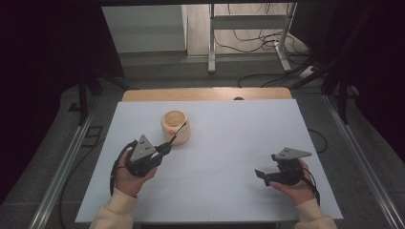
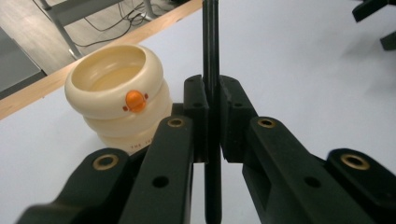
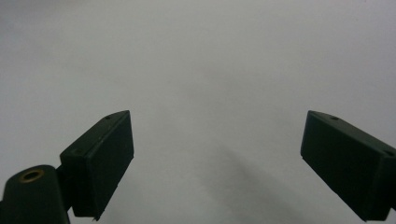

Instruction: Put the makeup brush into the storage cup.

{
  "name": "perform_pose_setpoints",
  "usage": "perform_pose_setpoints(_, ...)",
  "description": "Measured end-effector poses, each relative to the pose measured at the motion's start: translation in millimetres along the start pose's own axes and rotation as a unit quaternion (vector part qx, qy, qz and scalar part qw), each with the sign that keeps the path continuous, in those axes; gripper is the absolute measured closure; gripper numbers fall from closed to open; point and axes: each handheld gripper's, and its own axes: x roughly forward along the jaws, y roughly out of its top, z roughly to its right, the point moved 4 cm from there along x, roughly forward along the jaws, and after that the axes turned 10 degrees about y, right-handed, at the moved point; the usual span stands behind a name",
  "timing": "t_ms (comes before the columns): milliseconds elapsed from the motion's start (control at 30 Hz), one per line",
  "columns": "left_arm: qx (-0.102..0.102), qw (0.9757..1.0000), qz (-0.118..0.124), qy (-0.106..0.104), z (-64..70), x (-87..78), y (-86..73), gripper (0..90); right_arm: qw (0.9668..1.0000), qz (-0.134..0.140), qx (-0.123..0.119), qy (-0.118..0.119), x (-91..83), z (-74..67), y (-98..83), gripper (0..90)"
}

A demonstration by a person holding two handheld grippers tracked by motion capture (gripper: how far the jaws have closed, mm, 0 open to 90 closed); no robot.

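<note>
White tabletop [image 1: 229, 143] is carrying a cream ribbed pot [image 1: 175, 126] near its far left. Just beside the pot, the left gripper [image 1: 168, 146] is pinching a thin black rod [image 2: 210, 56] between pressed-together jaws. Well apart, the right gripper [image 1: 260, 175] is holding its jaws spread, with nothing between them.

You see a cream ribbed pot [image 2: 116, 100] with a small orange button [image 2: 136, 100] on its side. The thin stick [image 2: 210, 51] in your left gripper [image 1: 165, 148] is black. The table sheet [image 1: 229, 133] is plain white, with a wooden edge [image 1: 205, 94] behind it.
</note>
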Motion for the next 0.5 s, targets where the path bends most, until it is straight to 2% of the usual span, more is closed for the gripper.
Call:
perform_pose_setpoints(233, -0.016, 0.9998, 0.007, -0.003, -3.3, 3.4, 4.5, 83.1, 1.0, 0.005, 0.007, 0.0, -1.7, 1.0, 0.3, 9.4)
perform_pose_setpoints(500, -0.031, 0.9995, 0.01, -0.006, -9.1, 6.3, 6.7, 83.1, 1.0, -0.001, 0.003, -0.001, 0.5, 0.7, -0.4, 9.4)
